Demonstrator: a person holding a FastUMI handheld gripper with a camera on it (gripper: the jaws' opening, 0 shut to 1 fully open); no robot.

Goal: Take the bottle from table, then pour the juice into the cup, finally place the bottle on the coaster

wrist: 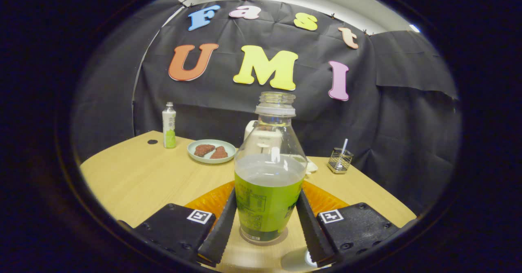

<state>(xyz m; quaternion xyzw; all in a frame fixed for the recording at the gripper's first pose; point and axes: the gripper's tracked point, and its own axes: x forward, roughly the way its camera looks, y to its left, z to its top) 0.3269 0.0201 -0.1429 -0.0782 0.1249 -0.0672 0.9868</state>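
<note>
My gripper (pixel 267 224) is clamped on the clear plastic bottle with the green label (pixel 269 183); both fingers (pixel 222 228) press against the label's two sides, low on the body. The bottle stands upright between them, uncapped, with pale juice reaching up to just above the label. Its base appears to sit on the light wooden table (pixel 134 179), though I cannot tell for sure whether it is touching or lifted slightly.

Just behind the bottle and the fingers, an orange round coaster (pixel 208 201) lies flat on the table, showing on both sides of the bottle. Directly beyond the bottle stands something white (pixel 249 128), mostly hidden by it and seen through the clear plastic; I cannot tell whether that is the cup.

Farther back on the left, a pale green round plate (pixel 193 153) holds two brown pieces of food (pixel 211 150). Left of the plate, near the table's far edge, a small white bottle with a green lower part (pixel 169 126) stands upright, and a small dark round spot (pixel 152 142) marks the tabletop just beside it. Far on the right, a small wire-mesh holder (pixel 339 160) stands with a thin pale stick leaning out of it.
</note>
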